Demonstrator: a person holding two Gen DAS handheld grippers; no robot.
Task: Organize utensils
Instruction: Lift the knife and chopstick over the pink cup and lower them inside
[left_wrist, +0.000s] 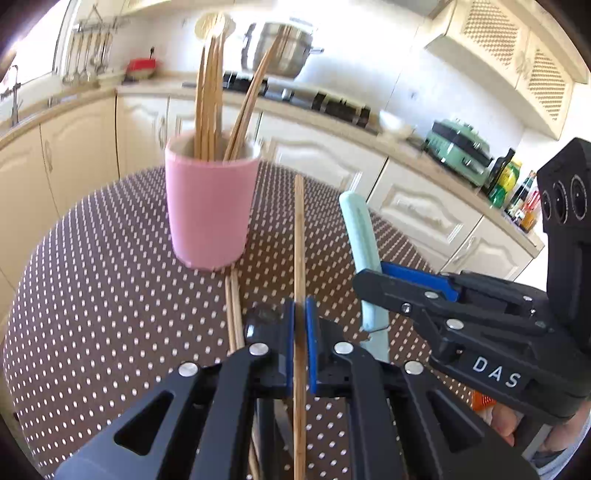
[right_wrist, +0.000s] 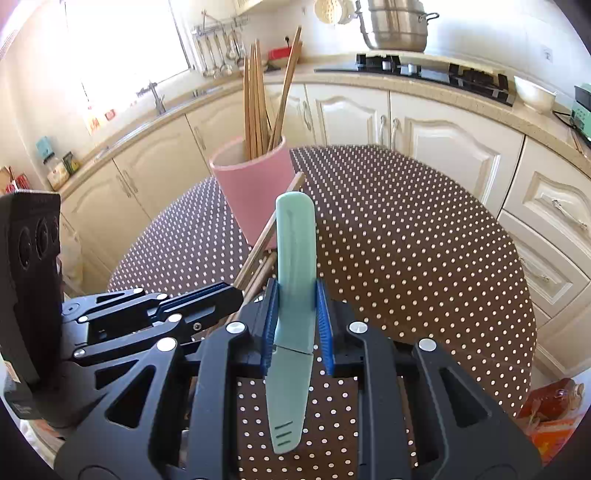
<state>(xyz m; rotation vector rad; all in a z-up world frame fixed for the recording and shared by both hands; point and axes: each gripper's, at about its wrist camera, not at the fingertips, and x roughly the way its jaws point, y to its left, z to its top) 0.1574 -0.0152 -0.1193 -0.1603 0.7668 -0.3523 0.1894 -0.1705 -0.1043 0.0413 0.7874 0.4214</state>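
A pink cup (left_wrist: 210, 206) (right_wrist: 255, 192) stands on the dotted table (left_wrist: 110, 258) with several wooden chopsticks (left_wrist: 210, 92) upright in it. My left gripper (left_wrist: 300, 314) (right_wrist: 236, 291) is shut on one chopstick (left_wrist: 299, 236) (right_wrist: 273, 218), which points toward the cup's right side. Two more chopsticks (left_wrist: 232, 306) lie on the cloth from the cup's base toward me. Just right of that, my right gripper (right_wrist: 295, 295) (left_wrist: 369, 280) is shut on the handle of a teal knife (right_wrist: 295, 258) (left_wrist: 360, 236). Its handle points toward the cup and its blade points back under the gripper.
Cream cabinets and a countertop curve behind the table, with a hob, a steel pot, a green appliance (left_wrist: 458, 147) and bottles (left_wrist: 506, 177). An orange packet (right_wrist: 550, 402) lies at the table's near right edge. A person's hand shows under the right gripper.
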